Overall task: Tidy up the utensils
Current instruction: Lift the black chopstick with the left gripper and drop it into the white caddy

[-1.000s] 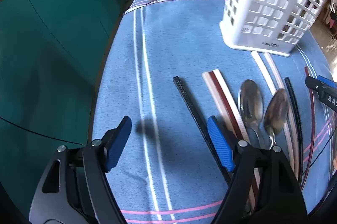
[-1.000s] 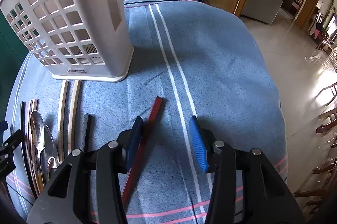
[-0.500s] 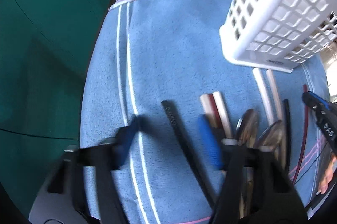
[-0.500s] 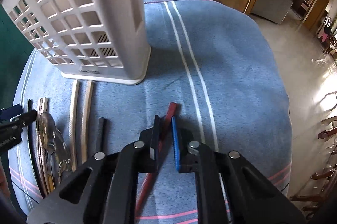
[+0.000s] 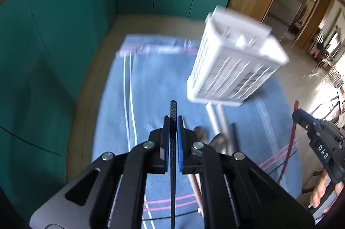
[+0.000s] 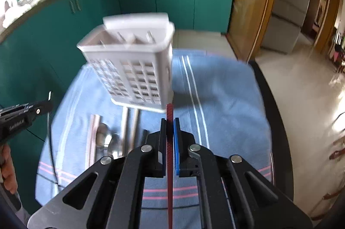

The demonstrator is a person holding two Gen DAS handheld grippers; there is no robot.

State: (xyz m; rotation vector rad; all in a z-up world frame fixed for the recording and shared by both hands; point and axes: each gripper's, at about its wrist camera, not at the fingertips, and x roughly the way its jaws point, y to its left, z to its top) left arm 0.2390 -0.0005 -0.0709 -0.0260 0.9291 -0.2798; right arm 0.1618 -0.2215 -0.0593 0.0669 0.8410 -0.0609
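The left gripper (image 5: 173,121) is clenched on a black chopstick (image 5: 173,112), and the right gripper (image 6: 170,123) is clenched on a red chopstick (image 6: 170,112); both sticks are raised above the blue cloth (image 6: 226,89). The white basket (image 6: 131,69) stands at 11 o'clock from the red tip and at 1 o'clock in the left view. I think each long stick, held only near its end, can swing and hit the basket rim or the other stick, missing the compartment or tipping the light basket onto the spoons (image 6: 107,138).
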